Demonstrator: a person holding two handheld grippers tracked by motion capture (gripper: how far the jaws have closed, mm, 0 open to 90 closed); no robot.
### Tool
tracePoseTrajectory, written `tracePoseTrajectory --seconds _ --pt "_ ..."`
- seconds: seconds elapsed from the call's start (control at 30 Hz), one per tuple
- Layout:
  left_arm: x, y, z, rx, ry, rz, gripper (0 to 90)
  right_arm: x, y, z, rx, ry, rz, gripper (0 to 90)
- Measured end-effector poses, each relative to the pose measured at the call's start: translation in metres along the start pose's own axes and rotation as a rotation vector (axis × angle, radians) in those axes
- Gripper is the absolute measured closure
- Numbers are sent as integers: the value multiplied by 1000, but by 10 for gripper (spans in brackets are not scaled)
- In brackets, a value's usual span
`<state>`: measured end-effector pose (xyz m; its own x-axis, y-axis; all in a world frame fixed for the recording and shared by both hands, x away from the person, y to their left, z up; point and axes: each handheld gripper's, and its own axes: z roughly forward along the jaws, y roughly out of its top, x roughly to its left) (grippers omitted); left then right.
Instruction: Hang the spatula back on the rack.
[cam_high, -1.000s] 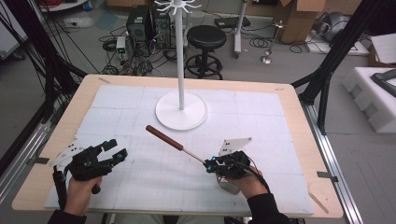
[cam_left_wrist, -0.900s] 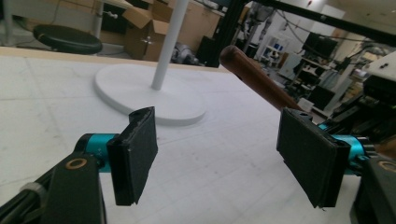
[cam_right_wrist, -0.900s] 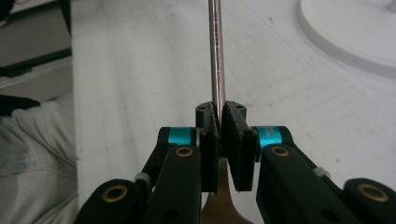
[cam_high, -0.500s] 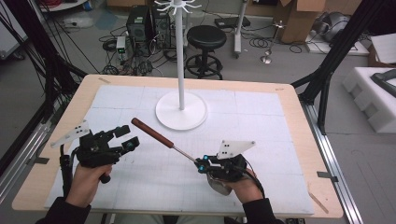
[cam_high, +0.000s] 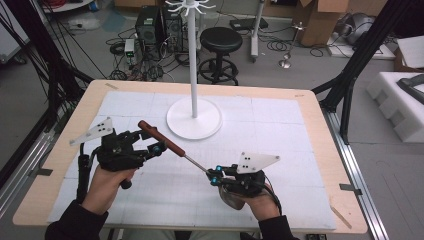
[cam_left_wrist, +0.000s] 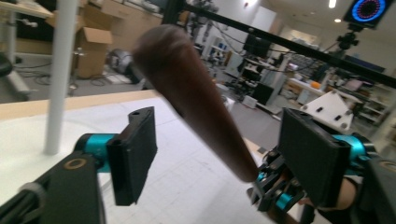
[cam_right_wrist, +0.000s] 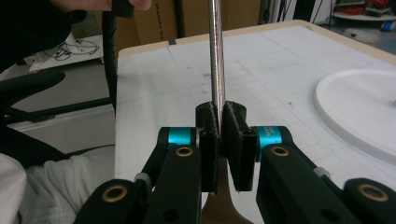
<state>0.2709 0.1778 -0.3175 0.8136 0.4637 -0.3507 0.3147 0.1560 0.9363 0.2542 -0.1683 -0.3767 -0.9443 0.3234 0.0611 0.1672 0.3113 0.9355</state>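
Note:
A utensil with a brown wooden handle (cam_high: 159, 137) and a thin metal shaft (cam_high: 196, 163) hangs slanted above the table. My right gripper (cam_high: 214, 176) is shut on the shaft; in the right gripper view the shaft (cam_right_wrist: 215, 56) rises straight up from between the pressed pads of my right gripper (cam_right_wrist: 219, 114). My left gripper (cam_high: 150, 143) stands open around the handle. In the left gripper view the handle (cam_left_wrist: 201, 102) runs between the two pads with gaps on both sides of my left gripper (cam_left_wrist: 222, 140), whose jaws have just been closing.
A white stand with a round base (cam_high: 194, 120) and a tall pole (cam_high: 192, 55) rises at the back middle of the white gridded mat (cam_high: 280, 130). The wooden table edge (cam_high: 325, 130) runs around it. A stool (cam_high: 221, 40) and cables lie beyond.
My left gripper rose and moved forward and right until its jaws straddle the handle. The right gripper shifted slightly left and lifted the utensil, swinging the handle end toward the left.

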Motion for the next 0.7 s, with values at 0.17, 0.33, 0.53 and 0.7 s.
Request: tracePoseTrajectory --seconds 0.17,0.33,0.53,0.7 --pt "-6 8 9 6 -28 -4 391 2 -2 -1 -24 3 -2 842" --pt "-12 14 14 13 -34 15 468 2 -5 -4 -47 3 1 842" --pt "-15 20 17 -14 -55 -3 582 2 -5 -5 -54 6 -7 842" --pt "-23 30 20 -19 -66 25 669 4 -4 -4 -75 11 -12 841"
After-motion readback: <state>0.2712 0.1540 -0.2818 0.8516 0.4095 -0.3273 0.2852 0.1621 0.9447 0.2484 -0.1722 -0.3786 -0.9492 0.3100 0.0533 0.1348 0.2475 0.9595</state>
